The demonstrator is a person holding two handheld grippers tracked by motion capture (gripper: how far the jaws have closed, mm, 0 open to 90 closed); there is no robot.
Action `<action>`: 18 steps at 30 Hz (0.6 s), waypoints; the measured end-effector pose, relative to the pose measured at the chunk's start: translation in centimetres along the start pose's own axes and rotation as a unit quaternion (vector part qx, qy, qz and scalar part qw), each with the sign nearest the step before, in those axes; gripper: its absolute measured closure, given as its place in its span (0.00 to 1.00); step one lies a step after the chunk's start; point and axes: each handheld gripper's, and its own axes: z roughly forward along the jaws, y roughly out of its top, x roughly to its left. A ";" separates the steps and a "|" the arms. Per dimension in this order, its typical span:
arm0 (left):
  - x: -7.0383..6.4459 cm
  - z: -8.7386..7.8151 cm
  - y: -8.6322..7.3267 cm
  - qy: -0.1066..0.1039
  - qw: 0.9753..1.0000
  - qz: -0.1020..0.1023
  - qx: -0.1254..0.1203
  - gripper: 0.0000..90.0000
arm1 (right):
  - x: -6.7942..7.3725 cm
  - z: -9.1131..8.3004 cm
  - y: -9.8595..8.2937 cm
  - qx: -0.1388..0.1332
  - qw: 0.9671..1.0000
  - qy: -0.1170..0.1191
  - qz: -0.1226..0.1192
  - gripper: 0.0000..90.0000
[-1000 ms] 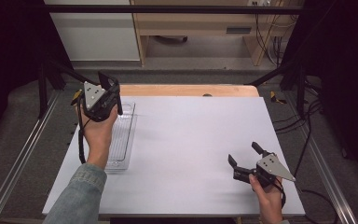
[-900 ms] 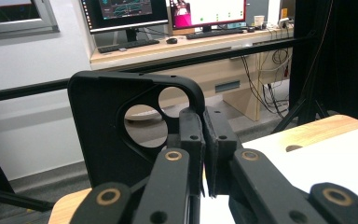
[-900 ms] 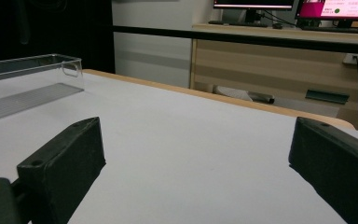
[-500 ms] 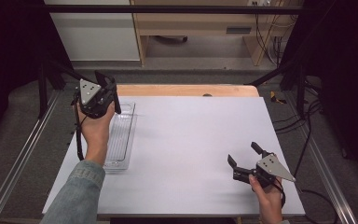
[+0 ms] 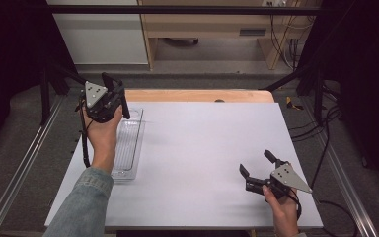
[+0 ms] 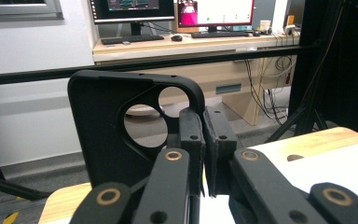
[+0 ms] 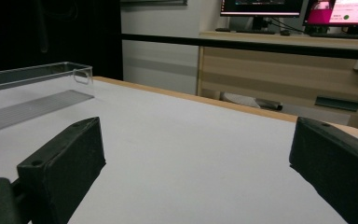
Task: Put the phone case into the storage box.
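Near edge, 5 o'clock of table (image 5: 202, 163): right gripper (image 5: 257, 169) held low by right hand (image 5: 281, 207), jaws spread wide, nothing between them, pointing toward 10 o'clock. Same from right gripper view: two black pads (image 7: 65, 158) far apart over bare white tabletop (image 7: 182, 154), gripping nothing. Grey three-cornered plate on top, cable trailing off at wrist.

Left side, 8 to 10 o'clock: clear plastic tray (image 5: 128, 143) lying flat along left edge of table, long axis running near to far, partly under left forearm in denim sleeve (image 5: 81, 202). Also seen in right gripper view at 10 o'clock, clear tray (image 7: 32, 88) resting on tabletop, well apart from right gripper.

Farther, 10 o'clock: left gripper (image 5: 118, 98) raised above far end of tray, held by left hand (image 5: 101, 133). Jaws clamped on black phone case (image 5: 109, 84), standing upright. In left gripper view, pads (image 6: 191, 135) pinching one edge of phone case (image 6: 102, 126), camera cutout with two round holes at upper right of case.

Beyond table, 12 o'clock: wooden desk (image 6: 177, 44) with monitors and keyboard, black rail across in front.
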 end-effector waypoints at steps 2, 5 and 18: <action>-0.1 0.1 0.0 0.000 1.000 -0.001 0.000 0.96 | 0.1 -0.1 0.0 -0.001 1.000 0.004 -0.001 0.04; -0.1 0.4 -0.1 -0.002 1.000 -0.011 0.000 0.96 | 0.2 -0.2 0.1 -0.001 1.000 0.004 -0.002 0.04; -0.3 1.4 -0.6 -0.001 1.000 -0.013 0.009 0.96 | 0.8 -0.7 0.1 0.002 1.000 0.012 -0.011 0.04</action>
